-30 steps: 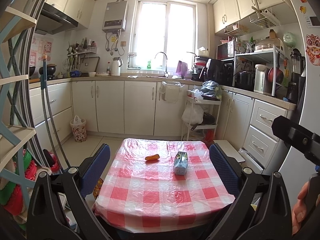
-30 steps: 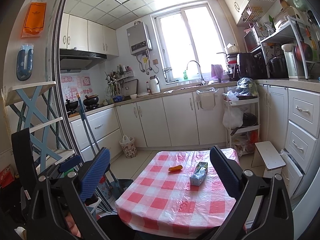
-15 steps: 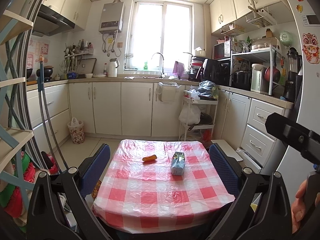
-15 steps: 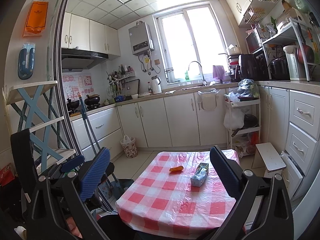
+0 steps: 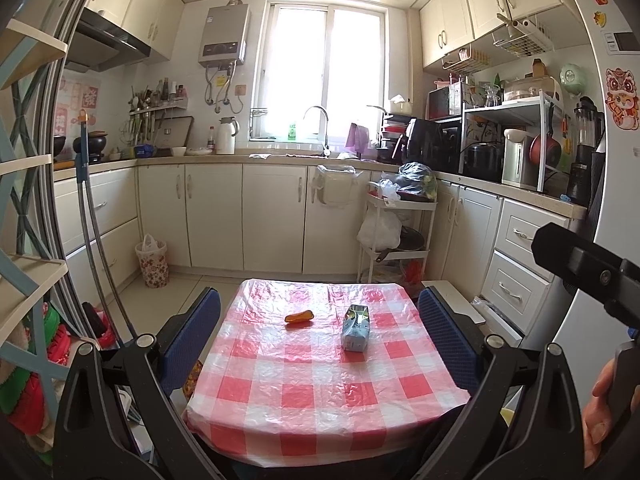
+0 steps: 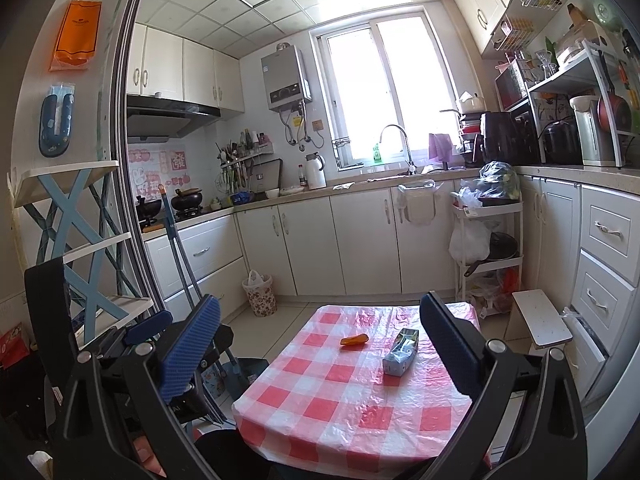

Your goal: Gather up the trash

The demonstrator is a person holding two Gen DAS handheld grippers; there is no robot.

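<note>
A small table with a red-and-white checked cloth (image 5: 316, 392) stands ahead. On it lie an orange wrapper (image 5: 299, 317) and a crumpled blue-grey carton (image 5: 355, 327). Both show in the right wrist view, the wrapper (image 6: 354, 340) left of the carton (image 6: 402, 350). My left gripper (image 5: 320, 332) is open and empty, held above the table's near side. My right gripper (image 6: 320, 340) is open and empty, held back from the table. A small flowered trash bin (image 5: 153, 259) with a bag stands by the cabinets; it also shows in the right wrist view (image 6: 261, 293).
White cabinets (image 5: 272, 216) run along the back and right. A white trolley (image 5: 396, 236) with bags stands behind the table. A low white stool (image 6: 541, 322) sits right of it. A mop (image 5: 94, 236) and a blue-framed shelf (image 5: 24, 240) stand at the left.
Both grippers have tilted and drifted slightly, so the table sits a little lower and nearer in the views. Both stay open and empty. The trash has not moved.
</note>
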